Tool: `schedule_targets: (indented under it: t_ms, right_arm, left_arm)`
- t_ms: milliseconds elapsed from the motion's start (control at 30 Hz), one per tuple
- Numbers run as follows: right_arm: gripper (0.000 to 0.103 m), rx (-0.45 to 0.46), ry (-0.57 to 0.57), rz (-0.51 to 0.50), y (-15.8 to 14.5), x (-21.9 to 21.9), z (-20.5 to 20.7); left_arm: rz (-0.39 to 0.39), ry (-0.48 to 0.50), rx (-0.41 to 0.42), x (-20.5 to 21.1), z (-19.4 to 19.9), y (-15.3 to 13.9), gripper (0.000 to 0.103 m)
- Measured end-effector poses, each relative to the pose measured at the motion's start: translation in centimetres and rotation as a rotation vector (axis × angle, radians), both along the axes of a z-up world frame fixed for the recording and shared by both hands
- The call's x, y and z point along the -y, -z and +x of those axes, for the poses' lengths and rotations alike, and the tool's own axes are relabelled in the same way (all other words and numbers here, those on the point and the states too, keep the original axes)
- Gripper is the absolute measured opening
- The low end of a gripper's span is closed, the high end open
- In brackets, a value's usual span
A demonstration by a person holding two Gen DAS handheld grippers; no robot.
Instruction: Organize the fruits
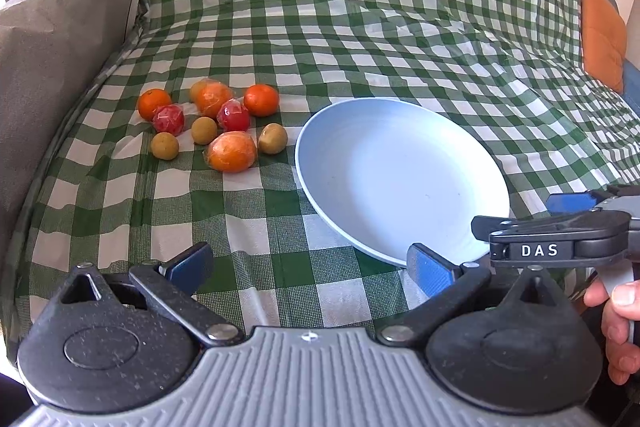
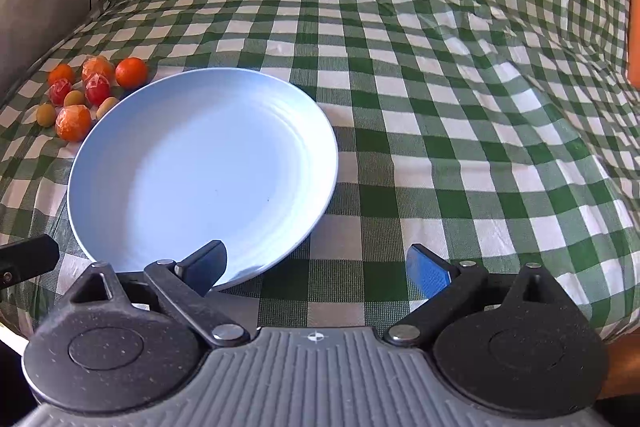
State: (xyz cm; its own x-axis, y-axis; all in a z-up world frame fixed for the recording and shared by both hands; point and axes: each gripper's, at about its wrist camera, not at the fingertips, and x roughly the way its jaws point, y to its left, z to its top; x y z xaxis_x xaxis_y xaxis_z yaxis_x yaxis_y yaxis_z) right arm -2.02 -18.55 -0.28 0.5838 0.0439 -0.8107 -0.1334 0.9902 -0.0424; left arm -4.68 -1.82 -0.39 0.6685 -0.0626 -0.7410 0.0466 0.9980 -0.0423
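Note:
A pale blue plate [image 1: 460, 203] lies empty on the green checked cloth; it also shows in the right wrist view [image 2: 120, 187]. Left of it lies a cluster of small fruits: oranges [image 1: 232, 151], red ones [image 1: 233, 115] and olive-green ones [image 1: 273, 138], seen too in the right wrist view [image 2: 73, 123]. My left gripper [image 1: 310, 267] is open and empty, low over the cloth, near the plate's front edge. My right gripper [image 2: 316, 267] is open and empty at the plate's near right rim; its body shows at the right of the left wrist view [image 1: 560, 231].
The green checked cloth [image 1: 360, 27] covers a soft surface and rises at the back. A grey cushion [image 1: 52, 39] stands at the left, close to the fruits. An orange cushion [image 1: 602, 35] sits at the far right.

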Motion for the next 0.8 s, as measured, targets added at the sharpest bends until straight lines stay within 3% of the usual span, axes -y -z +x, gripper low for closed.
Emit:
schedule_targets:
  t_ms: [567, 800]
  right_arm:
    - [0.102, 0.055, -0.003, -0.04, -0.72, -0.24, -0.05]
    - [0.102, 0.073, 0.005, -0.023, -1.04, -0.12, -0.22]
  left_arm:
    - [-0.041, -0.053, -0.015, 0.03, 0.55, -0.03, 0.103]
    - [-0.067, -0.038, 0.047, 0.04, 0.04, -0.31, 0.103]
